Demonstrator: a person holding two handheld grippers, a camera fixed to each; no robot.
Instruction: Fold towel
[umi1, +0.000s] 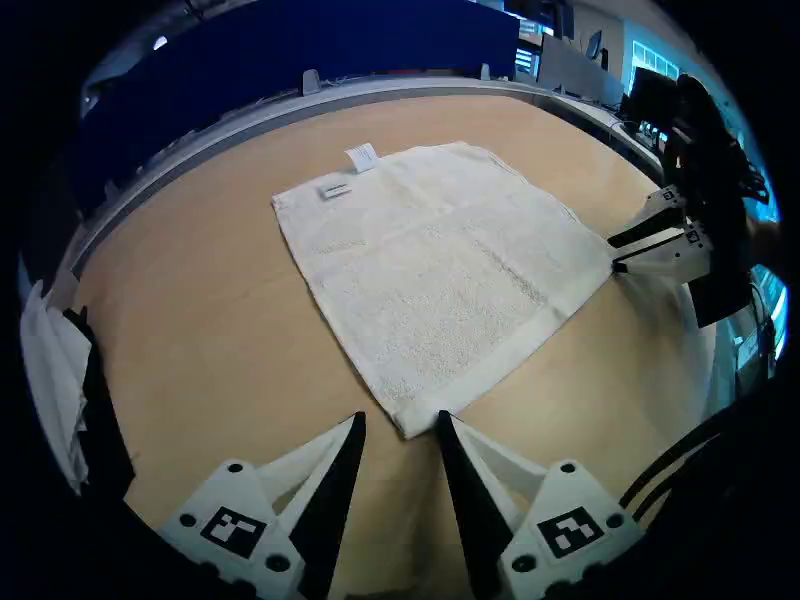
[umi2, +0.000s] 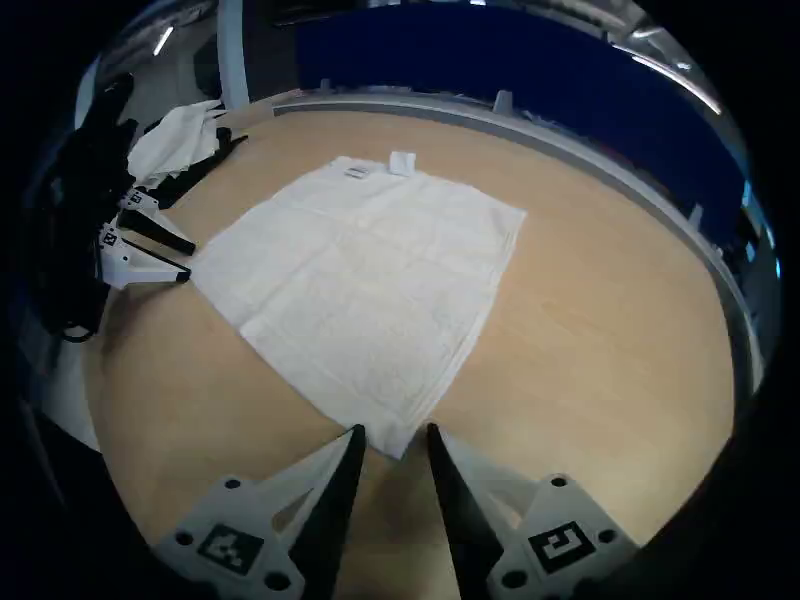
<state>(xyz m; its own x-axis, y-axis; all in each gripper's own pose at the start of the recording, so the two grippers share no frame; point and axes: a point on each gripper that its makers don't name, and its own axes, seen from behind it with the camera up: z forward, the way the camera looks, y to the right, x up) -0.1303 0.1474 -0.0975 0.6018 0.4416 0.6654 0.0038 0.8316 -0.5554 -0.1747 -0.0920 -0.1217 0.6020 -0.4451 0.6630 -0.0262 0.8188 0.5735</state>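
In the left gripper view, the left gripper (umi1: 398, 422) sat nearest, its 2 fingers parted by a moderate gap and holding nothing. The closest corner of the towel (umi1: 440, 270) lay in the mouth of that gap, between the tips, with neither finger pressing on it. From there the white towel spread flat and open over the wooden table (umi1: 200, 330), turned so that its corners pointed toward the grippers. At its right-hand corner stood the right gripper (umi1: 612, 255), low over the table, fingers apart, the corner at its tips. On the far edge of the towel were a small label (umi1: 335, 190) and a white tag (umi1: 362, 157) sticking out past the hem. A heap of white cloth (umi1: 45, 380) lay at the left edge of the table, and a blue partition (umi1: 330, 45) ran behind it.

In the right gripper view, the right gripper's own fingers likewise stood open at the bottom, empty, with a towel corner lying between the tips. Farther off at the left, the left gripper showed its 2 fingers spread at another corner. I could not tell whether any fingertip touched the fabric.
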